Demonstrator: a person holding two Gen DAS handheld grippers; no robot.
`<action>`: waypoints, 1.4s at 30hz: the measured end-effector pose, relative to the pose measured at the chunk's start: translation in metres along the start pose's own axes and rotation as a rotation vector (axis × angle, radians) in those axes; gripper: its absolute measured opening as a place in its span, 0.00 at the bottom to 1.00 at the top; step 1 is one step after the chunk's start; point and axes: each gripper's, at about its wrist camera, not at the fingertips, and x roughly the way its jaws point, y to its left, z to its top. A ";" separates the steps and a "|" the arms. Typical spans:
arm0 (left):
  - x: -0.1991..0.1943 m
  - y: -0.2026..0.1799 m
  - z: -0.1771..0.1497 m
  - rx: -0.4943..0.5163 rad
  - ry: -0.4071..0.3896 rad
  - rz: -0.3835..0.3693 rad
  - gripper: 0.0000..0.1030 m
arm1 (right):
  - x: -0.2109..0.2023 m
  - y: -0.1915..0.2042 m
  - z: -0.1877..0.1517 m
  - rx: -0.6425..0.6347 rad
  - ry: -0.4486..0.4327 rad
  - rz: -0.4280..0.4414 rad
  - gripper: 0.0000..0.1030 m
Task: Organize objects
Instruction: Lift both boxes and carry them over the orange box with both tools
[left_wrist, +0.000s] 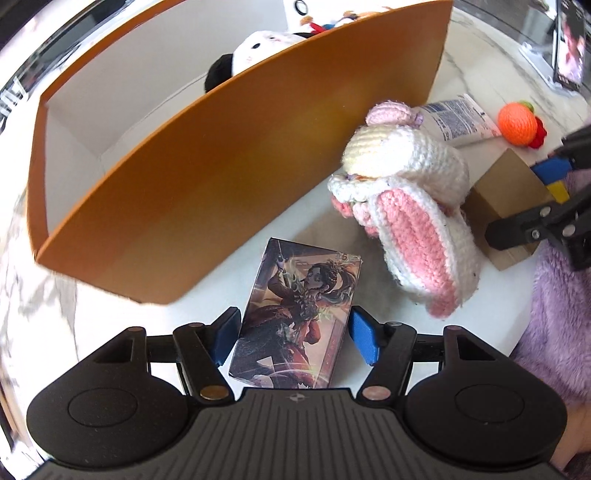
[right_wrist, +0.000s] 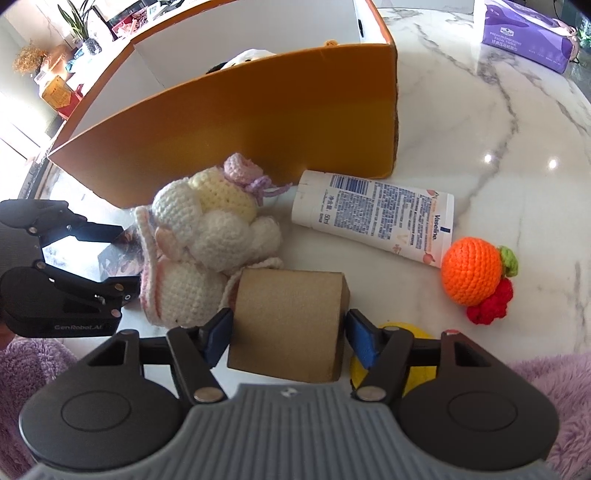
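My left gripper (left_wrist: 293, 338) has its blue pads (left_wrist: 364, 338) on either side of an illustrated card box (left_wrist: 295, 314) that lies on the white marble table; the pads sit close to its sides. My right gripper (right_wrist: 286, 338) straddles a small brown cardboard box (right_wrist: 288, 325), pads at its two sides. A crocheted white and pink bunny (left_wrist: 406, 221) lies between both boxes, and shows in the right wrist view (right_wrist: 207, 236). An orange storage box (left_wrist: 221, 173) stands behind, with plush toys (left_wrist: 255, 48) inside.
A Vaseline tube (right_wrist: 373, 214) lies by the orange box's corner (right_wrist: 388, 110). A crocheted orange with a red piece (right_wrist: 472, 277) lies to the right. A yellow object (right_wrist: 395, 354) sits under the right finger. A purple tissue pack (right_wrist: 528, 33) stands far back. Purple fleece sleeves (left_wrist: 561, 295) frame the edges.
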 end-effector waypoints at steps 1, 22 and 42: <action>0.000 0.001 -0.002 -0.024 -0.002 -0.005 0.72 | -0.002 0.000 -0.001 -0.001 -0.007 -0.002 0.66; -0.115 0.000 -0.019 -0.231 -0.260 -0.035 0.70 | -0.077 0.011 0.010 -0.052 -0.200 0.057 0.65; -0.096 0.077 0.074 -0.301 -0.298 0.075 0.70 | -0.061 0.042 0.141 -0.058 -0.330 0.153 0.65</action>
